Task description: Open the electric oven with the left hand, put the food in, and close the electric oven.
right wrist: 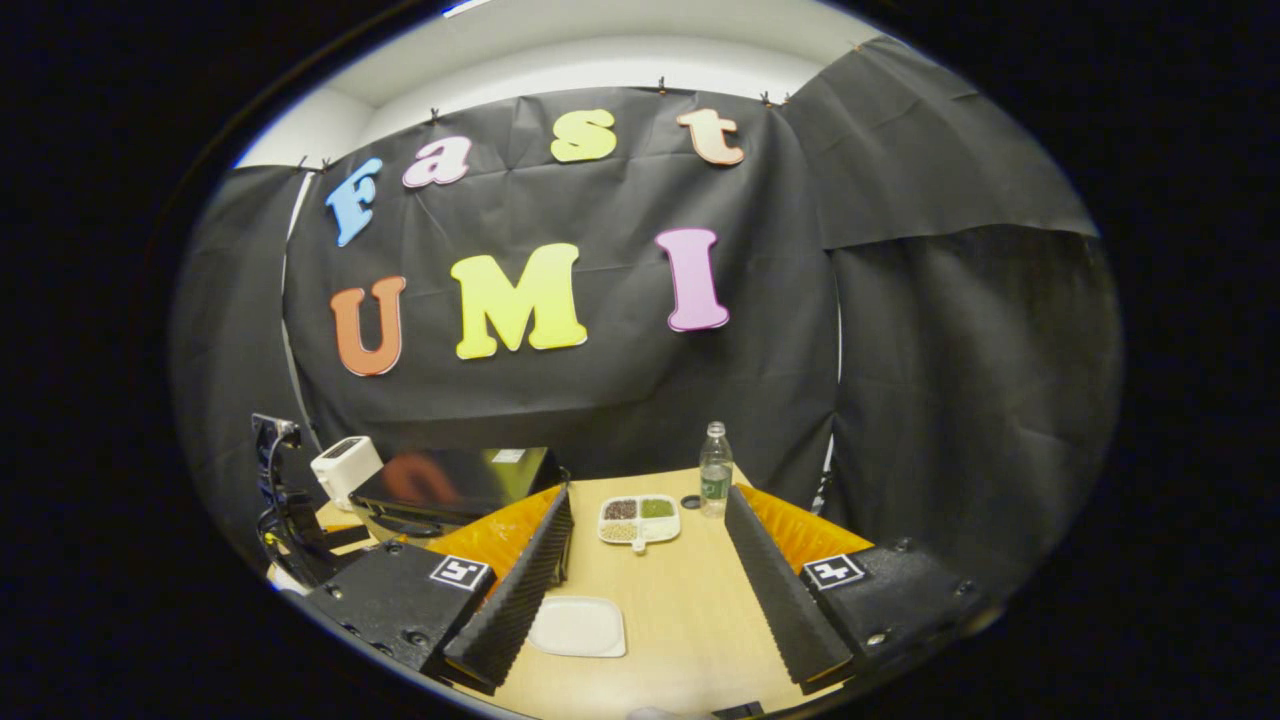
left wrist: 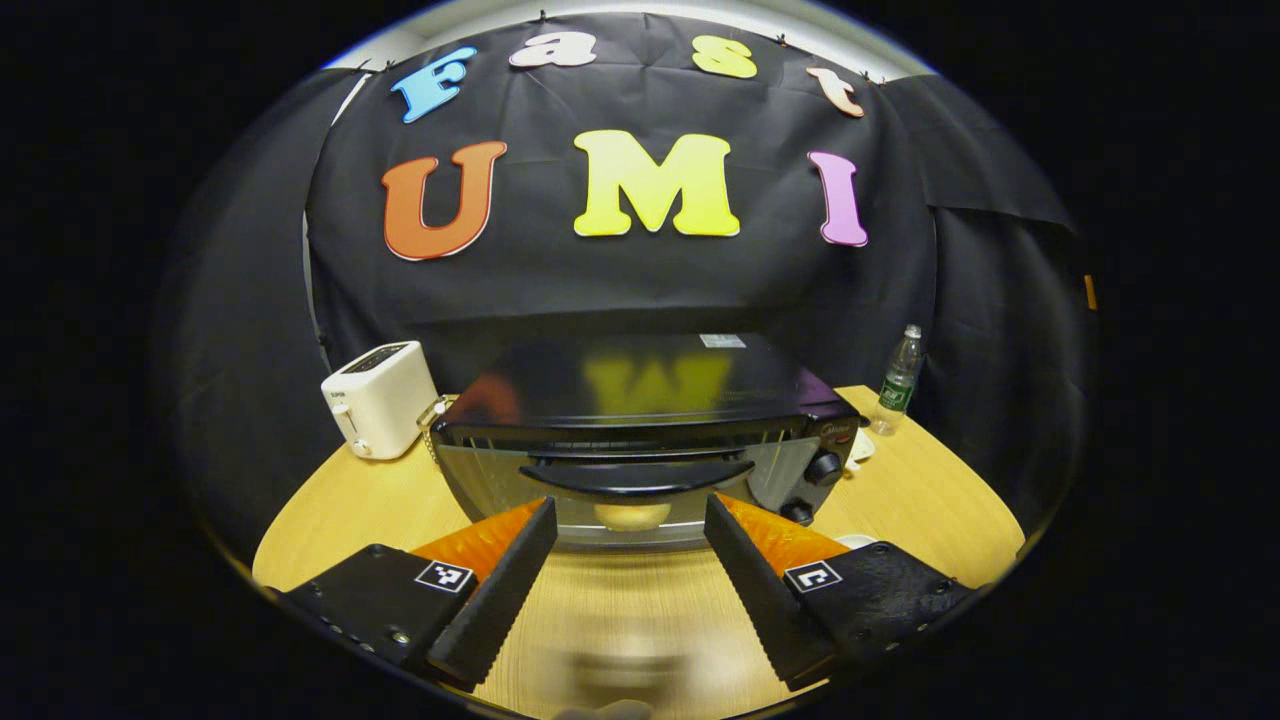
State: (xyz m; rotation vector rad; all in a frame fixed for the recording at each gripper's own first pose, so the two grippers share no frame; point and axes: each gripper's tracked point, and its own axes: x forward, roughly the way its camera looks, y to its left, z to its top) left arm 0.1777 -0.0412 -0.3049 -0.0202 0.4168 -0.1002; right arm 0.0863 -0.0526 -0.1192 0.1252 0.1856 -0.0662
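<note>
left gripper (left wrist: 630, 520): fingers spread wide, nothing between them, held just in front of the oven door, apart from the handle
right gripper (right wrist: 648, 510): fingers spread wide, nothing held, off to the oven's right over the table
oven (left wrist: 640, 400): black electric countertop oven with a glossy top and a glass door, centre of the left gripper view; in the right gripper view it sits at lower left (right wrist: 455, 485)
oven door (left wrist: 610, 490): looks shut or nearly so; tilt hard to judge
door handle (left wrist: 640, 476): long black curved bar across the upper door, facing the left gripper, untouched
food (left wrist: 632, 515): pale rounded item seen through the glass inside the oven, low centre; kind cannot tell
knobs (left wrist: 823, 468): two black round dials on the oven's right front panel, one above the other
table (left wrist: 900, 500): round light wooden top, oven stands on it
toaster (left wrist: 380, 398): white boxy slot toaster just left of the oven
bottle (left wrist: 899, 381): clear plastic water bottle with green label, upright, right of the oven and behind it
divided dish (right wrist: 640, 520): white four-compartment dish with brown, green and beige contents, right of the oven, near the bottle
small lid (right wrist: 690, 501): dark round cap on the table between dish and bottle
flat plate (right wrist: 578, 627): white square plate, bare, right of the oven and nearer the camera
stand (right wrist: 285, 500): black device with cables left of the oven; details unclear
</note>
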